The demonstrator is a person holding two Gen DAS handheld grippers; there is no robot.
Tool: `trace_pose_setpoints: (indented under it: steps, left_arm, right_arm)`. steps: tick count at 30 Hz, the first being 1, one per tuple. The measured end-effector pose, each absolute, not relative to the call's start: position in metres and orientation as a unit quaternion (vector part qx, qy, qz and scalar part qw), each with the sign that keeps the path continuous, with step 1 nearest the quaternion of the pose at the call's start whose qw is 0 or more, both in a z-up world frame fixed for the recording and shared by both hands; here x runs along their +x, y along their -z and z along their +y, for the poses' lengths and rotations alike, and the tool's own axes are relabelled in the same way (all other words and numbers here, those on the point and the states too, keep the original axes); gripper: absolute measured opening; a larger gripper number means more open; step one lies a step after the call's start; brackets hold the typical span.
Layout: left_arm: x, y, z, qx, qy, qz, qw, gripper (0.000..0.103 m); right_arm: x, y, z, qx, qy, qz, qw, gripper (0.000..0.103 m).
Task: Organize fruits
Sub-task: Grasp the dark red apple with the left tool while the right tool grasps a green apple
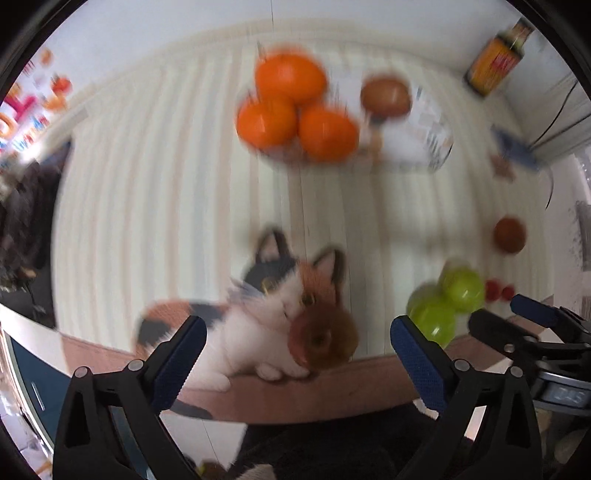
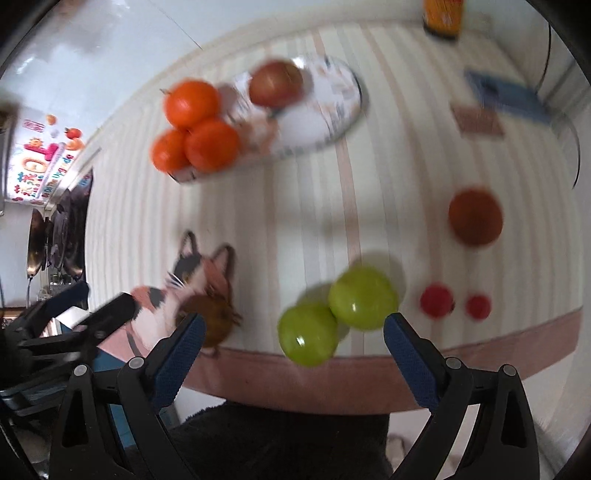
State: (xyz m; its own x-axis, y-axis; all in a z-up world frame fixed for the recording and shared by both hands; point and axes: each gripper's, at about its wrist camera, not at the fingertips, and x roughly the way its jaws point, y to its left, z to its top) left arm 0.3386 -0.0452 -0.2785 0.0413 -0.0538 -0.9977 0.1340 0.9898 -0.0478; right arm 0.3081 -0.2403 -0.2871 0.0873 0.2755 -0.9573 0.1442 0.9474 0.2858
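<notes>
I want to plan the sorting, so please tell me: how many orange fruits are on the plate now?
3. They sit clustered, touching, at the plate's left end: one farthest back, one front left, one front right. Blur could hide another behind them.

Three glossy round orange fruits (image 2: 195, 138) are piled at one end of an oval white patterned plate (image 2: 332, 110); one reddish-brown apple (image 2: 275, 84) sits beside them. Two shiny green apples (image 2: 338, 314) touch near the table edge; a brown round fruit (image 2: 475, 217) and two small red fruits (image 2: 454, 302) lie apart.

striped tablecloth (image 2: 406, 147), white wall (image 1: 147, 29), colourful wall stickers (image 2: 40, 155)
</notes>
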Motion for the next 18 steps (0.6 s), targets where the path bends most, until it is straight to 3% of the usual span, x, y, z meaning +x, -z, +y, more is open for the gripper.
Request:
trace_pose_setpoints:
  steps: [9, 13, 16, 18]
  left_arm:
    - [0.333, 0.349, -0.064, 0.030, 0.073, 0.739, 0.669, 0.098]
    - [0.330, 0.358, -0.071, 0.037, 0.081, 0.742, 0.665, 0.063]
    - [0.326, 0.358, -0.073, 0.036, 0.082, 0.736, 0.671, 0.063]
    - [0.323, 0.358, -0.074, 0.036, 0.082, 0.736, 0.671, 0.063]
  right_arm:
    - [0.290, 0.332, -0.248, 0.178, -0.041, 0.696, 0.694, 0.097]
    - [0.287, 0.347, -0.244, 0.181, -0.050, 0.705, 0.684, 0.089]
    - [0.288, 0.360, -0.242, 0.191, -0.053, 0.710, 0.675, 0.078]
    - [0.289, 0.365, -0.241, 0.197, -0.050, 0.710, 0.674, 0.077]
